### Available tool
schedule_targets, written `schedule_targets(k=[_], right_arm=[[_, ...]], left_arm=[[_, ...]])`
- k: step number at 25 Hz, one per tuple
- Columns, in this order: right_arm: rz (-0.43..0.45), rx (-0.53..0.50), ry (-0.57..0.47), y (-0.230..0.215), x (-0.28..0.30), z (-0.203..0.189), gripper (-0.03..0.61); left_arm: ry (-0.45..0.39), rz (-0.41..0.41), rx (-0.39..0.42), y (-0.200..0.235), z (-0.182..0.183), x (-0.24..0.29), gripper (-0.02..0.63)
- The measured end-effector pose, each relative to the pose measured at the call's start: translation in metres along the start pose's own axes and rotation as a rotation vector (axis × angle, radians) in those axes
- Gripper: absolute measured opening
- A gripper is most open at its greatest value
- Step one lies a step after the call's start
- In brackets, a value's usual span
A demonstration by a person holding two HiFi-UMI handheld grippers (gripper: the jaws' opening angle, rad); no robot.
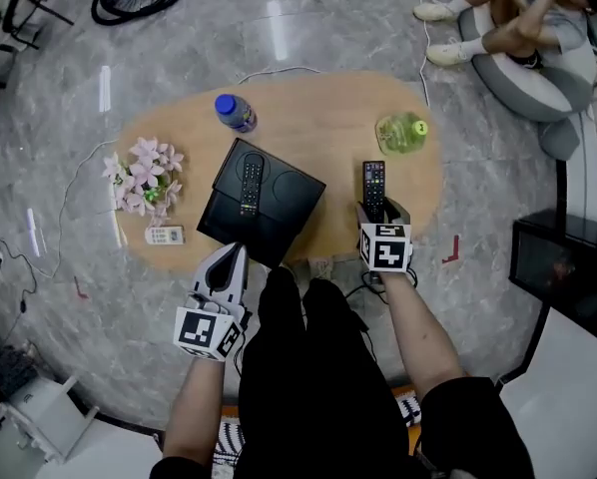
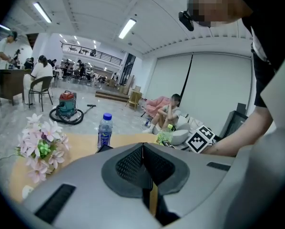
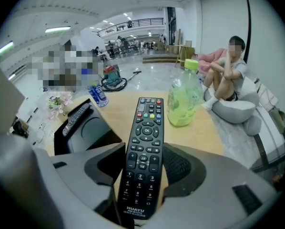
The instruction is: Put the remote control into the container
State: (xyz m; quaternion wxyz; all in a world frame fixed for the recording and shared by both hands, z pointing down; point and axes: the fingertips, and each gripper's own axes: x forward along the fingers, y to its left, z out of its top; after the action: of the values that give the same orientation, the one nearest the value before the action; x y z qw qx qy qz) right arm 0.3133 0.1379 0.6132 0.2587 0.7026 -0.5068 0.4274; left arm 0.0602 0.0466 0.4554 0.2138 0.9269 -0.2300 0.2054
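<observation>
In the head view, the remote control (image 1: 373, 183) is being held by the right gripper (image 1: 376, 218), whose jaws are being pressed against its two long sides near the numbered end. The button face is being turned upward and the far end is being pointed toward 12 o'clock over the wooden table (image 1: 318, 108). This remote is being kept outside the black container (image 1: 284, 193), at about 3 o'clock from it and apart from it. A second remote (image 1: 251, 185) is being carried inside the container, along its left half.

The left gripper (image 1: 234, 252) is being held at 6 o'clock from the container, at the near table edge, with its jaws pressed together and nothing between them.

A blue-capped bottle (image 1: 235, 113) is being shown at 11 o'clock from the container, a green bottle (image 1: 402, 133) at 1 o'clock from the held remote, pink flowers (image 1: 144, 176) at 9 o'clock from the container, and a small white remote (image 1: 164, 235) at 8 o'clock.
</observation>
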Motion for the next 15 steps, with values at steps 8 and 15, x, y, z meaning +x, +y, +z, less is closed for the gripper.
schedule_targets(k=[8,15], right_arm=[[0.139,-0.207,-0.041,0.043,-0.022,0.023,0.255],[0.253,-0.423,-0.052,0.125,-0.034,0.027,0.255]], left_arm=[[-0.059,0.126,-0.020,-0.015,-0.013,-0.031,0.006],[-0.119,0.267,-0.068,0.008,-0.025,-0.090,0.006]])
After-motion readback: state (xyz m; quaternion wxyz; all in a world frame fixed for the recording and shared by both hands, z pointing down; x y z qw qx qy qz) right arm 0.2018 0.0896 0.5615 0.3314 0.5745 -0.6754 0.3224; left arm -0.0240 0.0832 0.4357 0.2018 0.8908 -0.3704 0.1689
